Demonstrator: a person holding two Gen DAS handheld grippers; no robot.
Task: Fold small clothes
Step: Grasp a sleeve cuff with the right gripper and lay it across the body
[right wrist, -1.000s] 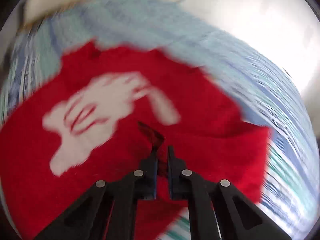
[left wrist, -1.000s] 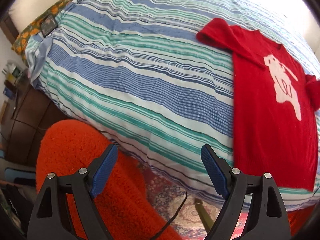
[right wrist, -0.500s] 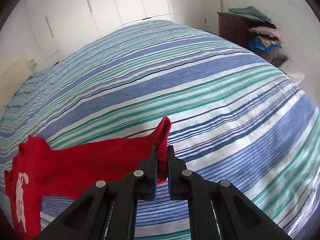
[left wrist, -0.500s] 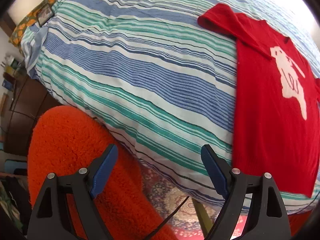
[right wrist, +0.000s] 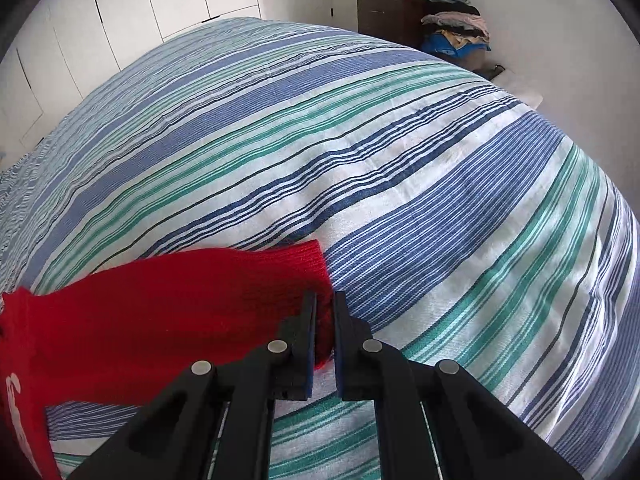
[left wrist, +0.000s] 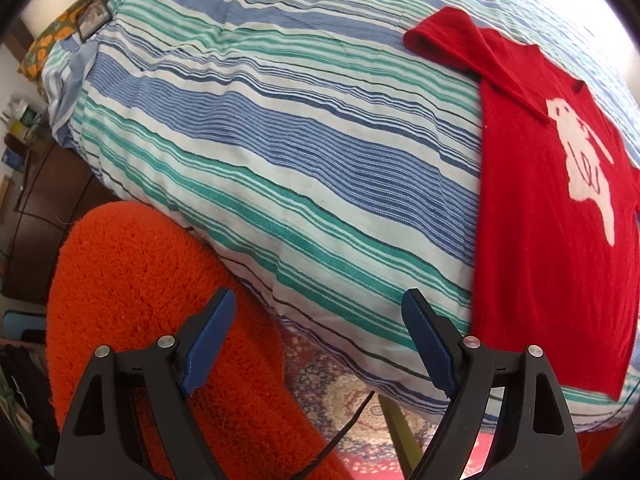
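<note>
A small red sweater (left wrist: 532, 216) with a white animal figure lies flat on the striped bedspread (left wrist: 280, 152), at the right of the left wrist view, one sleeve stretched out to its upper left. My left gripper (left wrist: 320, 336) is open and empty, held off the bed's near edge, left of the sweater's hem. In the right wrist view my right gripper (right wrist: 325, 320) is shut on the cuff end of the sweater's other red sleeve (right wrist: 168, 312), which is drawn out to the right low over the bedspread (right wrist: 400, 140).
An orange fuzzy cushion or seat (left wrist: 152, 312) sits below the bed's edge by my left gripper, over a patterned rug (left wrist: 352, 400). A dark dresser with piled clothes (right wrist: 432, 28) stands beyond the bed's far right. White wardrobe doors (right wrist: 140, 4) line the back wall.
My right gripper has swung from above the sweater's front out to the right with the sleeve, which now lies lower and flatter. My left gripper stays open and has barely shifted.
</note>
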